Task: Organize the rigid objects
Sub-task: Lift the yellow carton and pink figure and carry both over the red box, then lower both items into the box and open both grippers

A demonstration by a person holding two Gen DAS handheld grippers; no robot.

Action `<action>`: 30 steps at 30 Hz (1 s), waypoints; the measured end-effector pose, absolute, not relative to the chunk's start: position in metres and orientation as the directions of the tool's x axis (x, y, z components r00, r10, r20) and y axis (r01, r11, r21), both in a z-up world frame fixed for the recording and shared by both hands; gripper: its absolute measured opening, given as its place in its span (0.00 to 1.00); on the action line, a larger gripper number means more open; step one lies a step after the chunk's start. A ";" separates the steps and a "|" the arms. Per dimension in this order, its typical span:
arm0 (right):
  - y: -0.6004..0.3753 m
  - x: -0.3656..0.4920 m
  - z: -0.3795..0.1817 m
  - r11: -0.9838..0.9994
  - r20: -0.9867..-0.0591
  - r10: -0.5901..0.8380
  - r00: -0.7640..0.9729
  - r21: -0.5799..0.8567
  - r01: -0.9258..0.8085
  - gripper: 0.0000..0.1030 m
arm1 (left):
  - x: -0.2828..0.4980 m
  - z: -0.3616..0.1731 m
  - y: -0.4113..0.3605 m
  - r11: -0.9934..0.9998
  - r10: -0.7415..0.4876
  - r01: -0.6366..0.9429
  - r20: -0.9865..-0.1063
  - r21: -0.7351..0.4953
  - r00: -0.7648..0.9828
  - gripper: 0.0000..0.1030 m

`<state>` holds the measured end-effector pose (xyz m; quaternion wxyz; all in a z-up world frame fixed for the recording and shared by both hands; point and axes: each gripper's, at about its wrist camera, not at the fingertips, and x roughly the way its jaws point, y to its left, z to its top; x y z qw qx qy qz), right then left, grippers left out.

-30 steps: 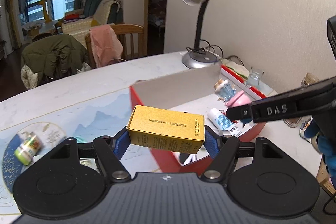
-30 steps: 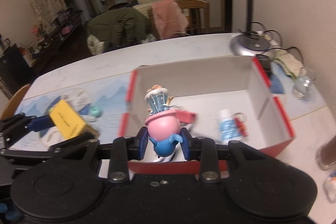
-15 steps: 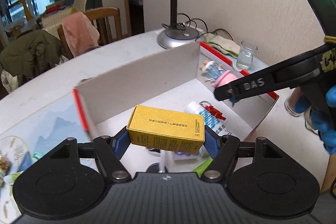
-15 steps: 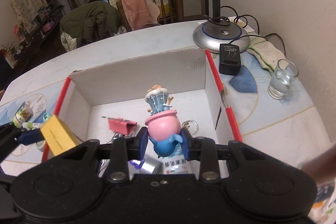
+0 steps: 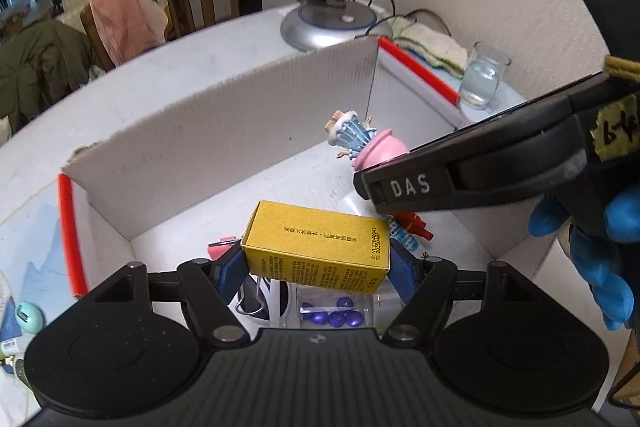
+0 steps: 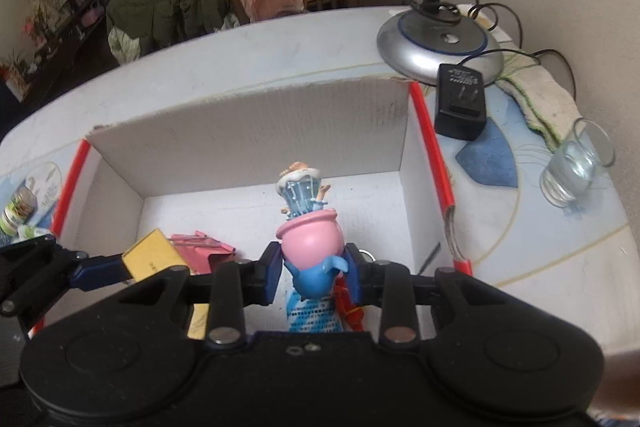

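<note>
Honestly, both are over the cardboard box (image 6: pixel 248 131): left hand-held gripper (image 5: pixel 316 269) pinches the light, crushable yellow carton (image 5: pixel 318 247) by its ends, right hand-held gripper (image 6: pixel 314 273) clamps the slick, breakable figurine (image 6: pixel 310 239) at its base, mid-frame.

Matt corrugated cardboard box (image 5: pixel 224 131), glossy plastic figurine (image 6: pixel 310 239), clear glass (image 6: pixel 576 163).

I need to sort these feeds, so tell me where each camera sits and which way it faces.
Left wrist: on the left gripper, looking down into the cardboard box; shows its fingers clamping the yellow carton, plus a blue-gloved hand.
Right wrist: on the right gripper, facing the box's back wall; its fingers clamp the figurine.
Shared: box, carton, figurine, lamp base, glass.
</note>
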<state>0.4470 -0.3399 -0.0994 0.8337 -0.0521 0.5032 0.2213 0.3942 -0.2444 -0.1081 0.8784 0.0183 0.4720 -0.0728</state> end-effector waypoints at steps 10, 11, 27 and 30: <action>-0.333 0.451 -0.117 0.892 -0.896 0.302 0.326 0.145 -0.428 0.31 | 0.413 -0.122 -0.245 0.989 -0.113 0.138 -0.877 -0.054 0.467 0.69; -0.333 0.452 -0.118 0.893 -0.897 0.303 0.322 0.149 -0.425 0.31 | 0.414 -0.124 -0.245 0.989 -0.114 0.135 -0.881 -0.058 0.459 0.69; -0.339 0.455 -0.120 0.907 -0.897 0.308 0.317 0.175 -0.383 0.34 | 0.422 -0.132 -0.235 0.993 -0.117 0.072 -0.904 -0.095 0.412 0.70; -0.340 0.452 -0.116 0.906 -0.892 0.314 0.325 0.180 -0.382 0.37 | 0.418 -0.126 -0.235 0.994 -0.099 0.077 -0.884 -0.072 0.457 0.70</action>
